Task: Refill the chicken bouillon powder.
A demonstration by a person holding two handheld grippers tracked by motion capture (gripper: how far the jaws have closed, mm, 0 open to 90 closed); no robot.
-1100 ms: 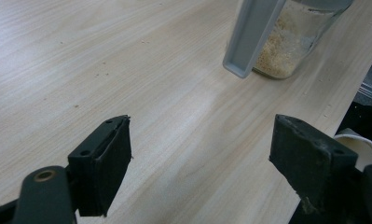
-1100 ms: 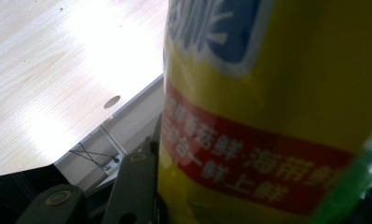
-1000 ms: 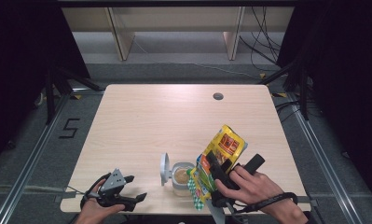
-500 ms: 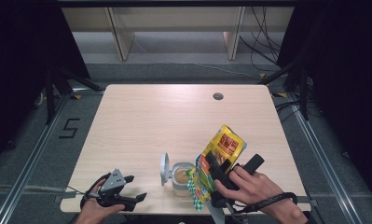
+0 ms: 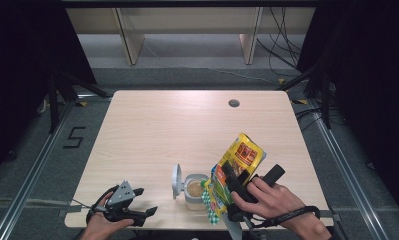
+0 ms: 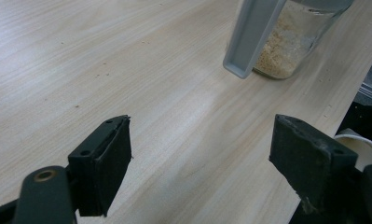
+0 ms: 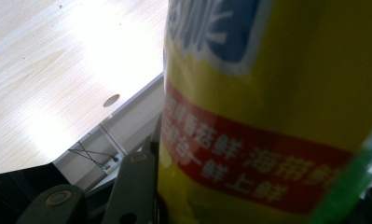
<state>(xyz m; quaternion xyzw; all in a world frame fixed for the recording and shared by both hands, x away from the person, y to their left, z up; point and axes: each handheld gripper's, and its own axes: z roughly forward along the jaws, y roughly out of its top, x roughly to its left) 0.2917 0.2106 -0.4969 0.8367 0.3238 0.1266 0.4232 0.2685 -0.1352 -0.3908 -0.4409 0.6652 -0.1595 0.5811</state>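
Right tool [image 5: 226, 186] clamps the yellow snack pouch [image 5: 241, 159] tilted over the open jar [image 5: 195, 191] at the tabletop's [image 5: 177, 125] near edge, evidently for pouring; left tool [image 5: 139, 210] rests open, empty.

A red band with white Chinese characters is running across the yellow pouch [image 7: 277, 112], pressed close between the right gripper's [image 5: 233, 190] jaws; the last few characters seem to be reading 海带鲜, the rest too blurred. Above it, large white lettering on blue is showing, cropped. Well left of the left gripper [image 5: 139, 212], a black "5" [image 5: 75, 137] is marking the floor.
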